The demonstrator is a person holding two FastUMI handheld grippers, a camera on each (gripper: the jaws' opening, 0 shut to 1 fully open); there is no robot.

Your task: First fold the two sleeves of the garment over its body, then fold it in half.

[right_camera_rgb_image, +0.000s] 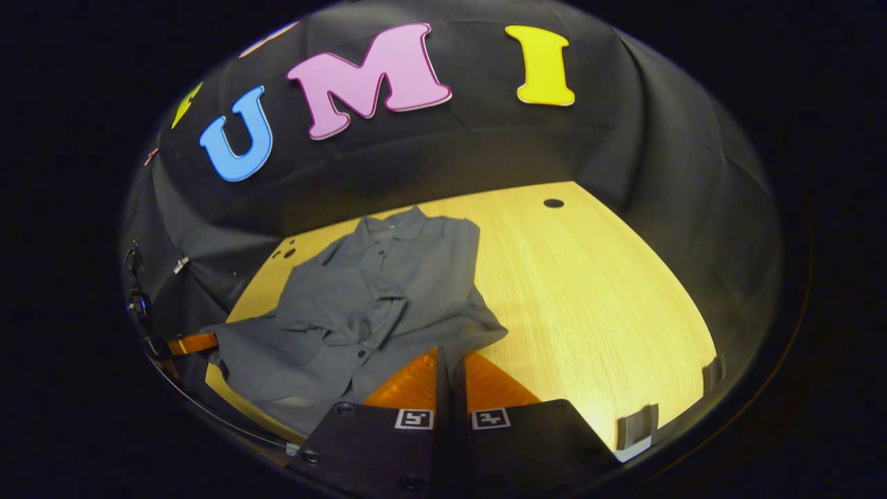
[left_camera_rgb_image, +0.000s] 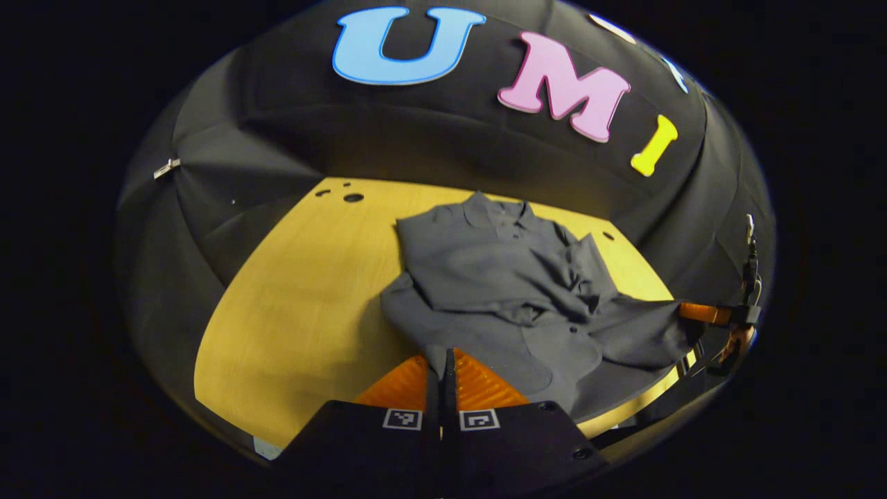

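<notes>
Grey shirt (left_camera_rgb_image: pixel 499 277) lies collar-away on the bench (left_camera_rgb_image: pixel 305 291), hem at its near edge, both sleeves across the body; left hand-held gripper (left_camera_rgb_image: pixel 443 357) and right hand-held gripper (right_camera_rgb_image: pixel 450 360) each pinched on a hem corner; fabric looks thin, limp, light, so the hem corners are the holds.

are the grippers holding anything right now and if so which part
Both hold the grey shirt by its near hem: left gripper at one bottom corner, right gripper at the other.

Black cloth wall (left_camera_rgb_image: pixel 429 138) behind a brightly lit, seemingly wooden table (right_camera_rgb_image: pixel 589 291).
</notes>
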